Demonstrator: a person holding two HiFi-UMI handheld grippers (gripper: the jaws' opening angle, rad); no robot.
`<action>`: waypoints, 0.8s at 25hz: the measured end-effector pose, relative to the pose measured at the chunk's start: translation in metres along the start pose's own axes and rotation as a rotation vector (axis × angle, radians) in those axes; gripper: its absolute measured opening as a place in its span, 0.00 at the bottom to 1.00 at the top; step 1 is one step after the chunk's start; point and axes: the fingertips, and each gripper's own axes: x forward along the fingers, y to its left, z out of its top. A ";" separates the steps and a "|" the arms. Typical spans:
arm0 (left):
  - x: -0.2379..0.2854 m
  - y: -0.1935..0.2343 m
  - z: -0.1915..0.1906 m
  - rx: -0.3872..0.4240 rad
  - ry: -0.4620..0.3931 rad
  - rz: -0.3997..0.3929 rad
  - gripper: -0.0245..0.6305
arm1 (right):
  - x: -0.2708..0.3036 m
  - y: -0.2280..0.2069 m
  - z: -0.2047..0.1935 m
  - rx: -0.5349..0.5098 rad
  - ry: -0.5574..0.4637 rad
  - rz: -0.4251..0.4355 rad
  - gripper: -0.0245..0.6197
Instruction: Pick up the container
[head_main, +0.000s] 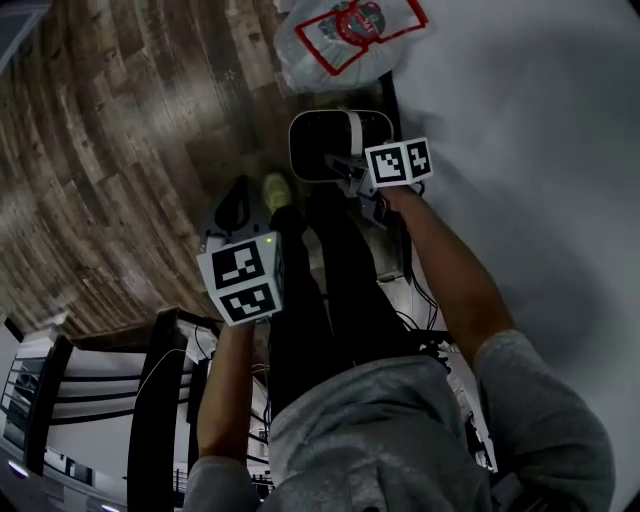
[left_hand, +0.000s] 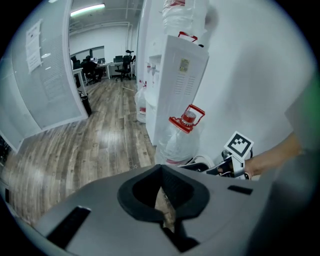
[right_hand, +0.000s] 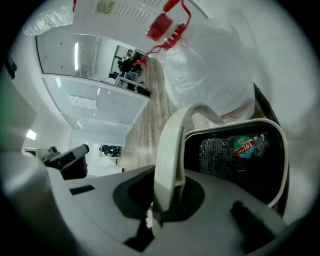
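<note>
The container (head_main: 318, 146) is a black bin with a white rim and a white bail handle (right_hand: 171, 150); it stands on the floor by the white wall. My right gripper (head_main: 348, 172) is shut on that handle, which runs up between its jaws in the right gripper view (right_hand: 161, 202). The bin's dark mesh inside with a green and red sticker (right_hand: 243, 146) shows beyond. My left gripper (head_main: 238, 203) hangs over the wooden floor to the left, apart from the bin, shut with nothing in it (left_hand: 165, 202). From the left gripper view, the bin (left_hand: 200, 163) and right gripper (left_hand: 226, 170) lie ahead.
A large clear water jug (head_main: 343, 38) with a red cap handle (left_hand: 187, 117) stands just past the bin, against a white water dispenser (left_hand: 177, 82). The person's dark legs and a shoe (head_main: 276, 190) are between the grippers. Black and white shelving (head_main: 90, 400) sits lower left.
</note>
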 end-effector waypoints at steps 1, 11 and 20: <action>-0.011 0.000 0.003 0.006 -0.006 -0.001 0.06 | -0.008 0.013 -0.001 0.002 -0.007 0.007 0.08; -0.112 -0.002 0.054 0.015 -0.093 0.004 0.06 | -0.092 0.158 0.027 -0.009 -0.092 0.133 0.08; -0.204 0.010 0.101 0.054 -0.186 0.028 0.06 | -0.165 0.280 0.051 -0.026 -0.217 0.222 0.08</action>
